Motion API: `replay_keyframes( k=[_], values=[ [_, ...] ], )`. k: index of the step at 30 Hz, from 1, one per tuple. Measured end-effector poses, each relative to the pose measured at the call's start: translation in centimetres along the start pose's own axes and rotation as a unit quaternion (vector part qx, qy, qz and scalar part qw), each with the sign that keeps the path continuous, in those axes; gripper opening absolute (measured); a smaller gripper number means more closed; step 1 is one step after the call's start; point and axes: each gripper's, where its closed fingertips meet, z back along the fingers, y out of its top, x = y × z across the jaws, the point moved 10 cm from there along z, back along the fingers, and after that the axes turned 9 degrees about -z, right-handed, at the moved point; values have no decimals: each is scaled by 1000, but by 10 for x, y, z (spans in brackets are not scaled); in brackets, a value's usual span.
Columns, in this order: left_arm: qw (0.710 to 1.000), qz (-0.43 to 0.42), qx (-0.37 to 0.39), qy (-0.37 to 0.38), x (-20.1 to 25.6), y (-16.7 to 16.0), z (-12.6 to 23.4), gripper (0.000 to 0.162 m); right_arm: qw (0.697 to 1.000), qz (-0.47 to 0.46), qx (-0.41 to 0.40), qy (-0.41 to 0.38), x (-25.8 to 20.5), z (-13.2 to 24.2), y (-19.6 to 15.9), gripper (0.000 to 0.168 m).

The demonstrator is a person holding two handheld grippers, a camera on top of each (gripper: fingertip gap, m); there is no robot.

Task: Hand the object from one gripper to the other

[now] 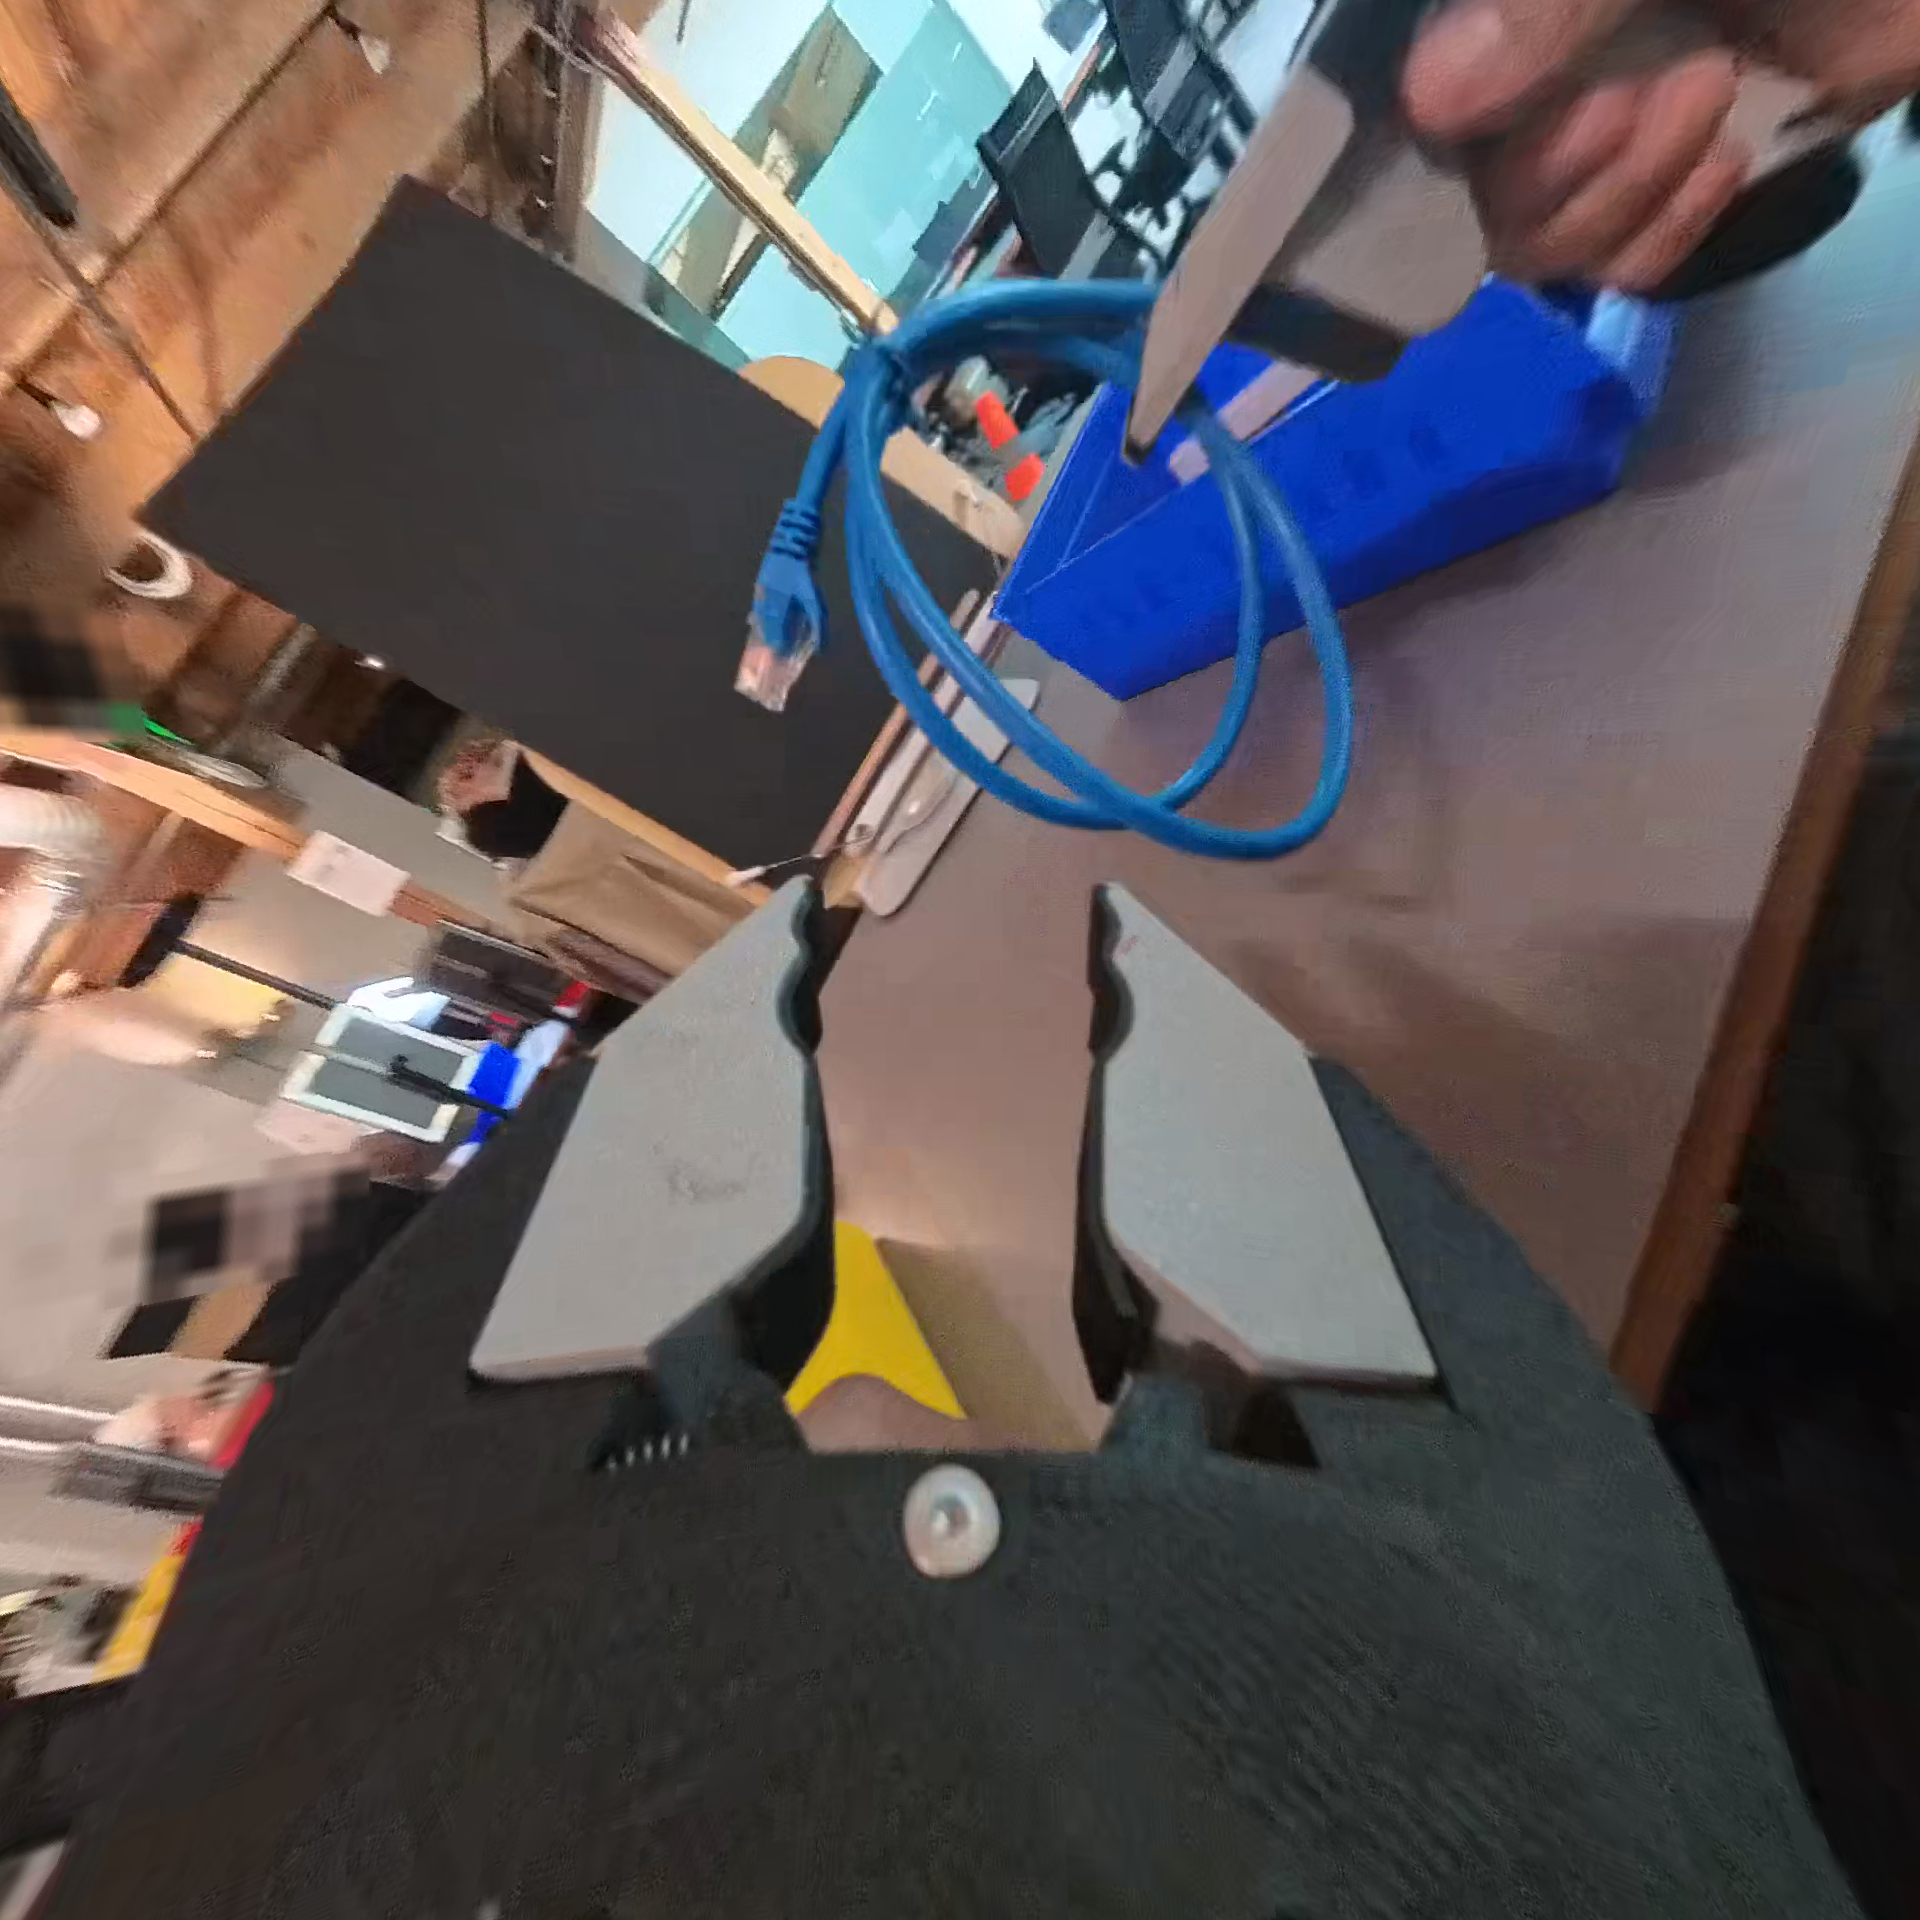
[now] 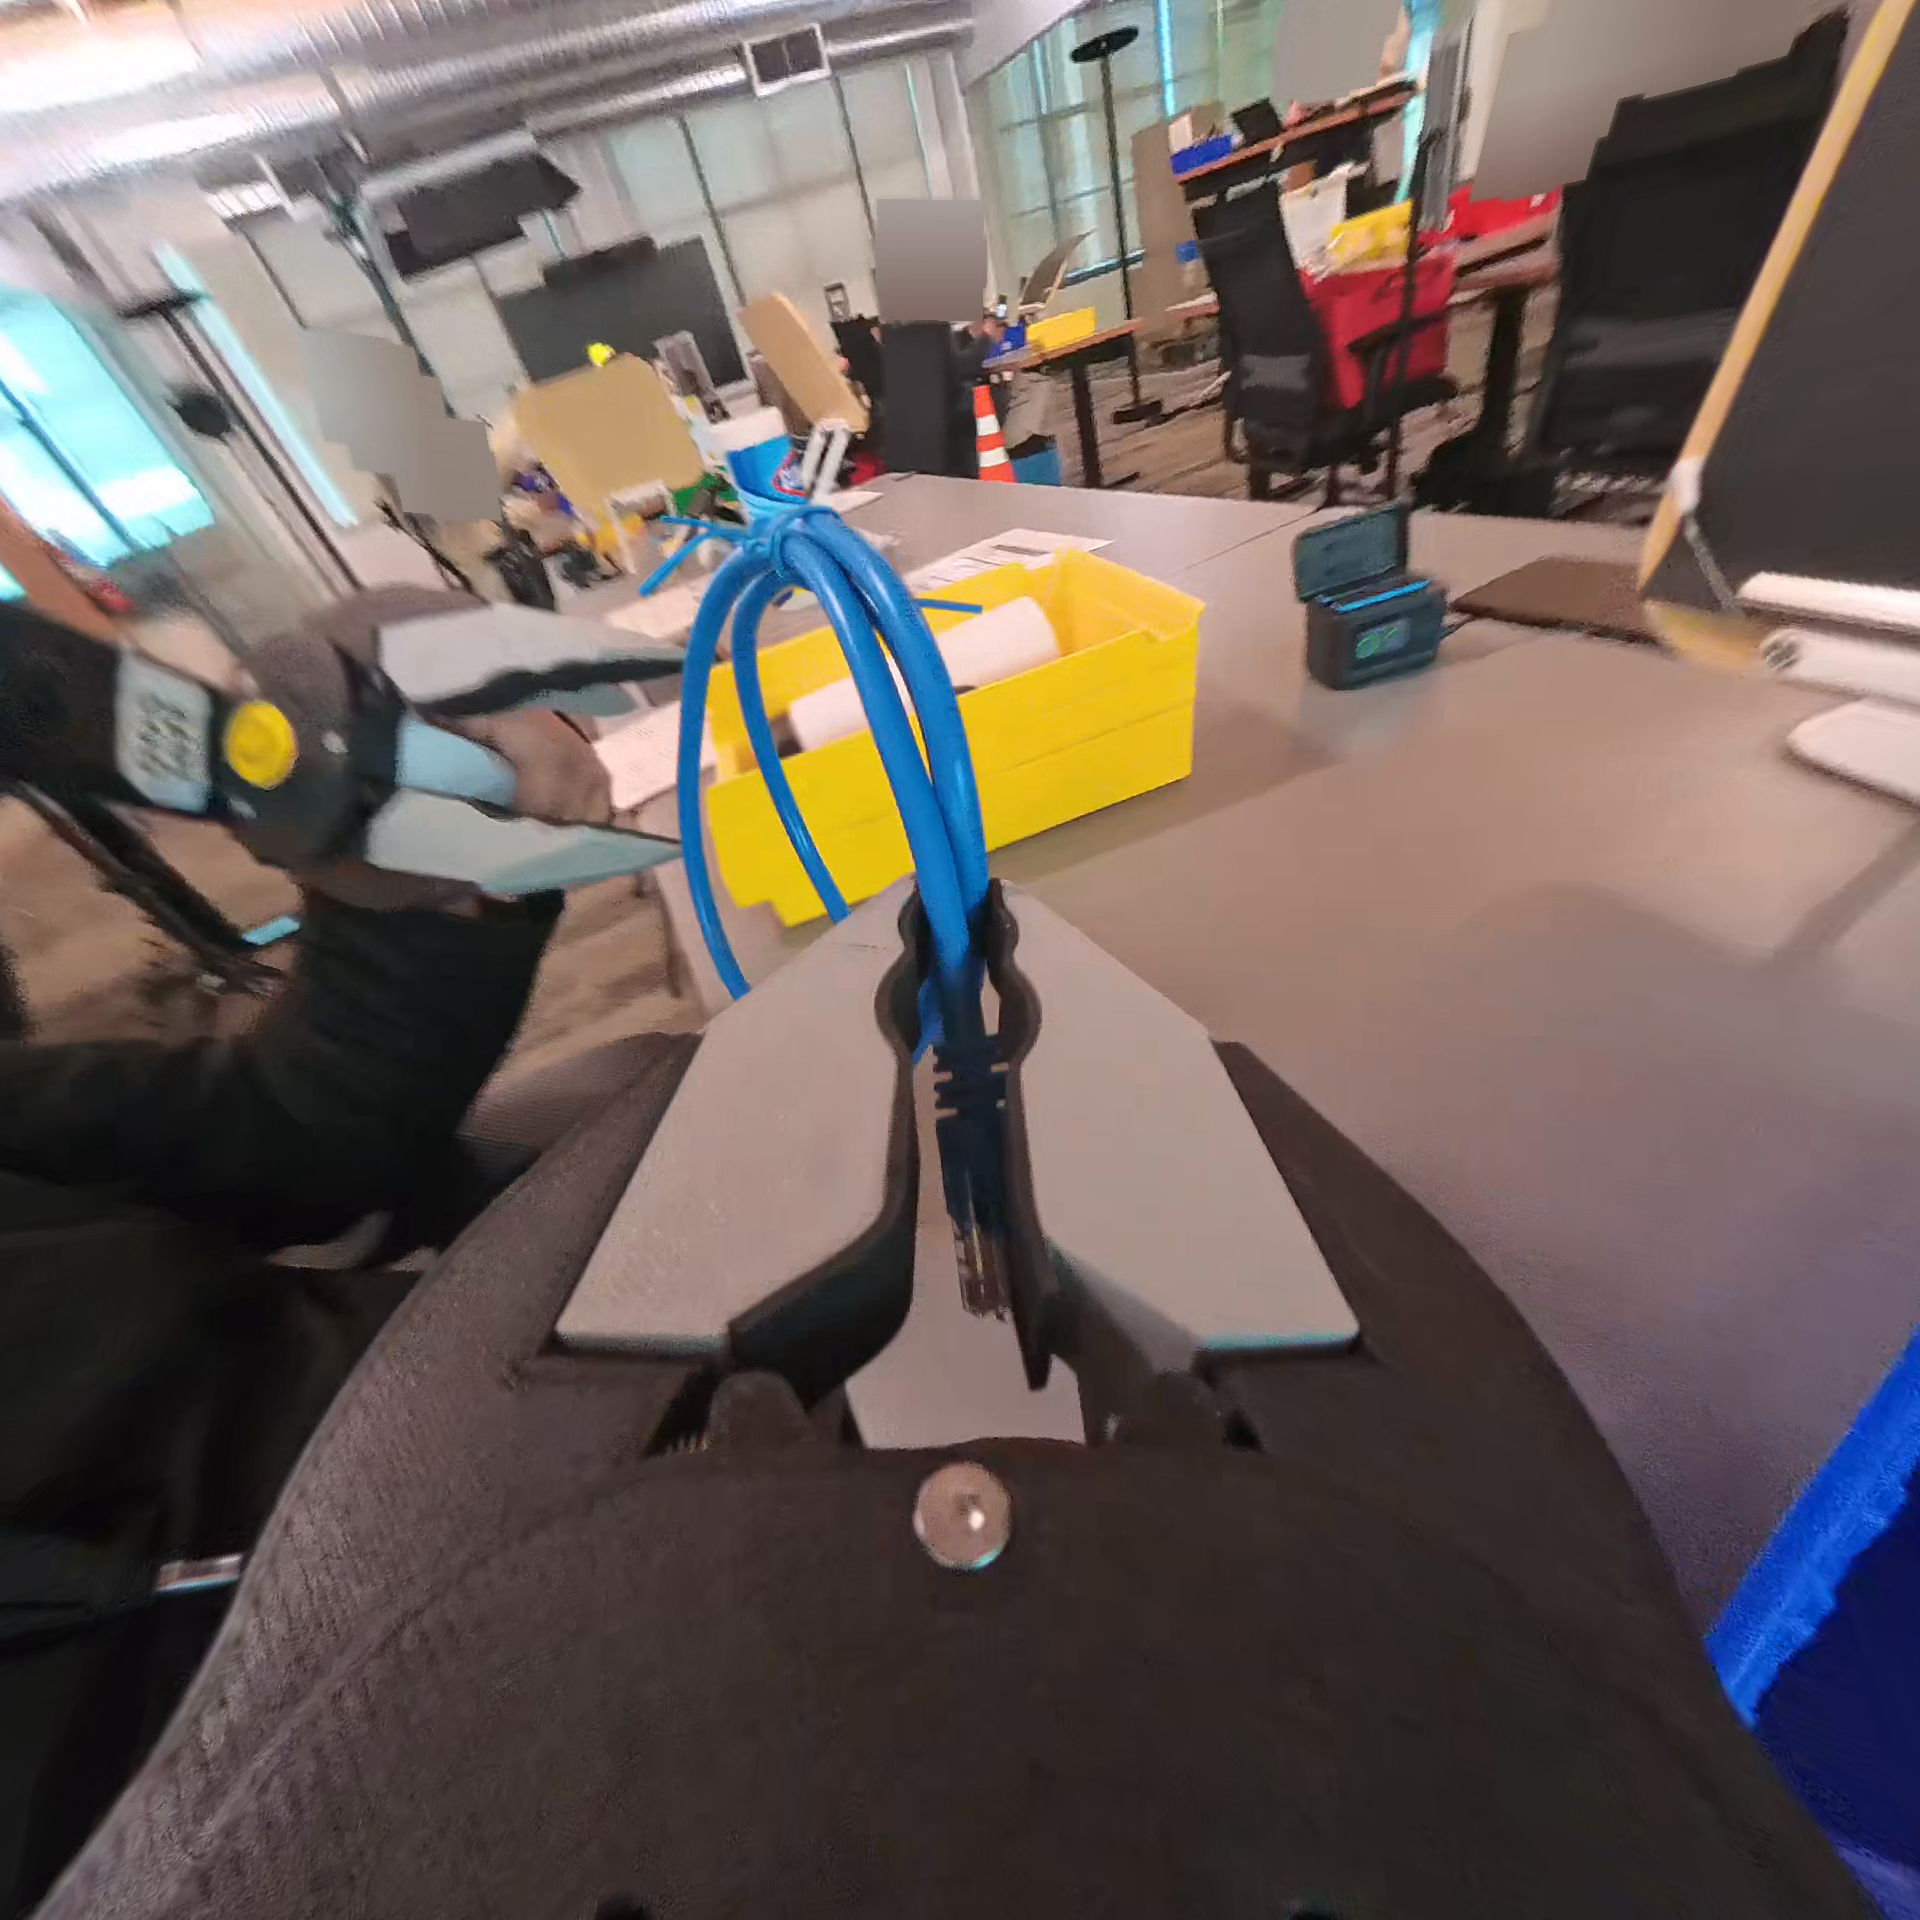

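A coiled blue network cable [image 2: 914, 727] tied with a blue zip tie is pinched between my right gripper's [image 2: 951, 914] fingertips, one plug lying back between the fingers. In the left wrist view the same cable [image 1: 1288, 582] hangs in loops from the right gripper [image 1: 1169, 457], its other plug [image 1: 779, 623] dangling at the left. My left gripper [image 1: 951, 904] is open and empty, a short way below and in front of the loops. It also shows in the right wrist view [image 2: 665, 753], open, held by a hand, its tips just left of the cable.
A yellow bin [image 2: 1091, 717] with a white roll stands on the grey table [image 2: 1507, 935] behind the cable. A blue bin [image 1: 1403, 488] lies on the brown tabletop [image 1: 1507, 831]. A small dark case [image 2: 1366, 608], a black panel [image 1: 499, 499], chairs and desks stand farther off. About 12 cm separates my left fingertips from my right.
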Motion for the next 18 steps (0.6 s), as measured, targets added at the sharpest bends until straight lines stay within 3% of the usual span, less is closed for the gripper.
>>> replay_keyframes(
  k=[5,8,11,15,18],
  values=[
    [981,-184,-44,49,19,-12,-16,56,992,-111,-11,55,10,12,4,7],
    [947,-292,-28,128,28,-11,-25,63,988,-146,-27,54,16,12,2,7],
    [920,-360,20,157,42,-7,-29,64,982,-179,-40,51,20,7,-1,7],
    [907,-385,24,171,52,-3,-38,70,972,-214,-61,74,22,-3,-9,7],
    [902,-394,42,172,60,-2,-40,62,967,-222,-83,87,20,-12,-15,7]
  ],
)
